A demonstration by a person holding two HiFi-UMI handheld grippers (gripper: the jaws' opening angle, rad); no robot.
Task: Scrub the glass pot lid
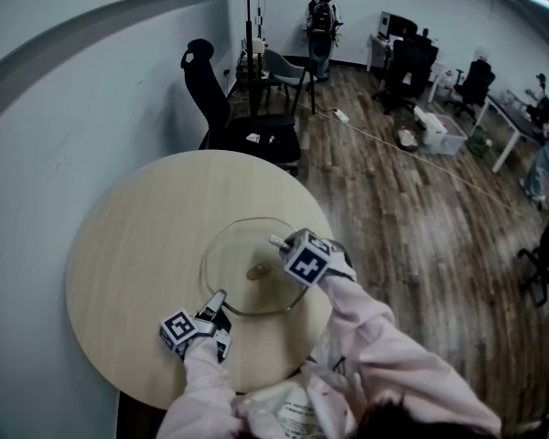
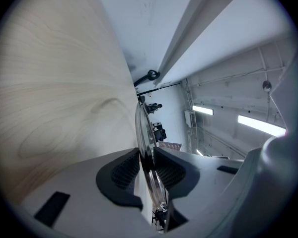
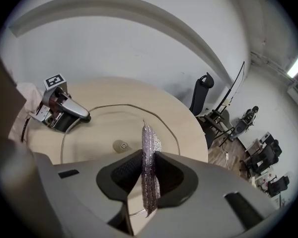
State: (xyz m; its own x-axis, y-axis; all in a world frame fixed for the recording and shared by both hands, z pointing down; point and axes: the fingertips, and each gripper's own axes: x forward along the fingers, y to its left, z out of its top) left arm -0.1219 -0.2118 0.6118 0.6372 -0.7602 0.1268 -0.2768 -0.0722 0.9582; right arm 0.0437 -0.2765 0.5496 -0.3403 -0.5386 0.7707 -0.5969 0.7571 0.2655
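The lid [image 1: 238,252] lies flat on the round worktop [image 1: 133,236], a little right of its middle and toward the near edge. It is a clear disc with a metal rim and has no long axis of its own. Its small knob [image 1: 256,271] sits at the centre, and the frames do not show whether the domed side faces up. The left gripper [image 1: 218,298] comes in nearly level from the near left, and its jaws are closed on the lid's near-left rim. In the left gripper view the rim [image 2: 142,128] runs edge-on straight out between the two pads [image 2: 125,171], which press on it from both sides, while the worktop [image 2: 49,83] fills the left of that view. The right gripper [image 1: 276,242] sits over the lid's right side and tilts down toward the knob. Its jaws [image 3: 149,168] are nearly together on a silvery scourer [image 3: 149,145] — a thin strip held edge-on, its long axis along the jaws and its tip reaching past them. That tip lies over the glass [image 3: 99,128] just right of the knob [image 3: 120,145] — whether it touches the glass I cannot tell. From there the left gripper [image 3: 83,116] shows across the lid at its rim. A black chair [image 1: 206,85] stands beyond the worktop's far side.
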